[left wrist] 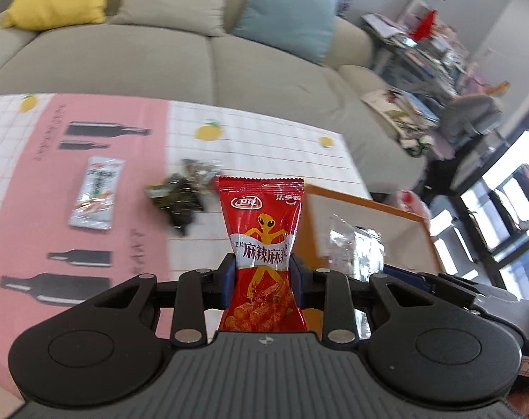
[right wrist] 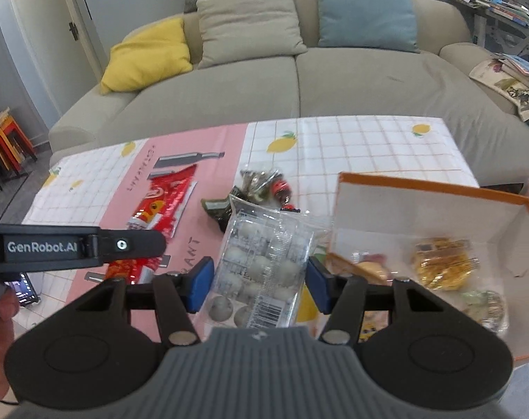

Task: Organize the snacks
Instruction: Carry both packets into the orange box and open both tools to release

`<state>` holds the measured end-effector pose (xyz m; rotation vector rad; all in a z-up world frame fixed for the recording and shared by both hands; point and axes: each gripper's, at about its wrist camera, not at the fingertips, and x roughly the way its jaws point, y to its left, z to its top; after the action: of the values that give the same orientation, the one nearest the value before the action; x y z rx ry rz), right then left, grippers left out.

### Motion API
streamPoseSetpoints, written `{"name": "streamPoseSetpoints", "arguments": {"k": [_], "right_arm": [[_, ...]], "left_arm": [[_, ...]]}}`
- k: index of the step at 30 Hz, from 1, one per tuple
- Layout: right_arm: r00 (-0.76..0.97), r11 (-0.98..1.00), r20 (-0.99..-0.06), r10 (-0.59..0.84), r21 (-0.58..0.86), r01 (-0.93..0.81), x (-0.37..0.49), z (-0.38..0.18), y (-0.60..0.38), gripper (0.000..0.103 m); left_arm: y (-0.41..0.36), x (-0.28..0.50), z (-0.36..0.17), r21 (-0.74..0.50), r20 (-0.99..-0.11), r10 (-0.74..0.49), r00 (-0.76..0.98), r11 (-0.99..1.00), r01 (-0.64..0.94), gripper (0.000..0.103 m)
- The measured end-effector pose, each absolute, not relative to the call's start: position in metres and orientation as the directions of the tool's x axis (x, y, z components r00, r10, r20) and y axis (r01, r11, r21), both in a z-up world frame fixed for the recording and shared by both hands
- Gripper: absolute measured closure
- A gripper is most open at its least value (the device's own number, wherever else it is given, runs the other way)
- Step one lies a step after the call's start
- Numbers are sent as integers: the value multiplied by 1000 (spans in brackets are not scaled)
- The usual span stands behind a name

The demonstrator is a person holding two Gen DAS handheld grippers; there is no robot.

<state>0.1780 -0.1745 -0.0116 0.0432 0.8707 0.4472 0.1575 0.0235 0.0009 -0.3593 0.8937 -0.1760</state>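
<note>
Both grippers are loaded, so the sorting looks roughly midway. In the left wrist view, the left gripper [left wrist: 263, 274] is clenched on a red packet [left wrist: 262, 241], which stands upright at the centre of the frame, its lower half pinched between the blue pads [left wrist: 229, 279]. In the right wrist view, the right gripper [right wrist: 259, 281] carries a clear bag [right wrist: 264, 262] of pale round sweets at lower centre; the bag sits between the pads, but they look slightly apart from its edges, so whether it is gripped firmly or only cradled cannot be told for sure. The box [right wrist: 435, 188], orange-rimmed and at the right of that frame, already holds a yellow snack [right wrist: 439, 265] and a few other wrapped items, so part of the job is done. Left on the tablecloth [right wrist: 369, 143] are a red-and-silver packet [right wrist: 163, 206] at centre left, a heap of dark wrapped pieces [right wrist: 257, 185] at the centre, and, in the left wrist view, a pale packet [left wrist: 96, 192] at middle left. By this showing, the two held snacks and at least three loose lots remain to be boxed.
</note>
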Motion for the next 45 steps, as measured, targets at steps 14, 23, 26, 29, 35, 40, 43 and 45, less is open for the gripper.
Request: {"name": "streamPoseSetpoints", "arguments": {"k": [14, 23, 26, 29, 35, 40, 43, 45], "right_arm": [[622, 949, -747, 233, 35, -312, 178, 7, -263, 47], [574, 952, -800, 176, -9, -305, 213, -26, -282, 47], [560, 948, -815, 148, -44, -314, 224, -38, -283, 47], [544, 943, -830, 118, -78, -324, 234, -50, -284, 47], [516, 933, -854, 70, -127, -338, 248, -70, -292, 47], [487, 930, -872, 44, -143, -339, 260, -85, -301, 47], [472, 925, -881, 35, -150, -349, 265, -92, -301, 47], [463, 922, -886, 33, -153, -357, 267, -97, -300, 47]], "left_arm": [[-72, 201, 5, -383, -743, -434, 509, 900, 208, 68], [-108, 238, -29, -347, -813, -422, 401, 904, 249, 68], [-117, 248, -44, -336, -834, -413, 366, 906, 258, 68], [-128, 258, -54, -323, -844, -408, 348, 905, 278, 68], [-140, 277, -66, -316, -856, -409, 317, 898, 306, 68], [-151, 290, -75, -317, -859, -414, 301, 892, 322, 68], [-157, 295, -78, -318, -860, -421, 290, 885, 341, 68], [-160, 298, -80, -306, -865, -411, 287, 886, 347, 68]]}}
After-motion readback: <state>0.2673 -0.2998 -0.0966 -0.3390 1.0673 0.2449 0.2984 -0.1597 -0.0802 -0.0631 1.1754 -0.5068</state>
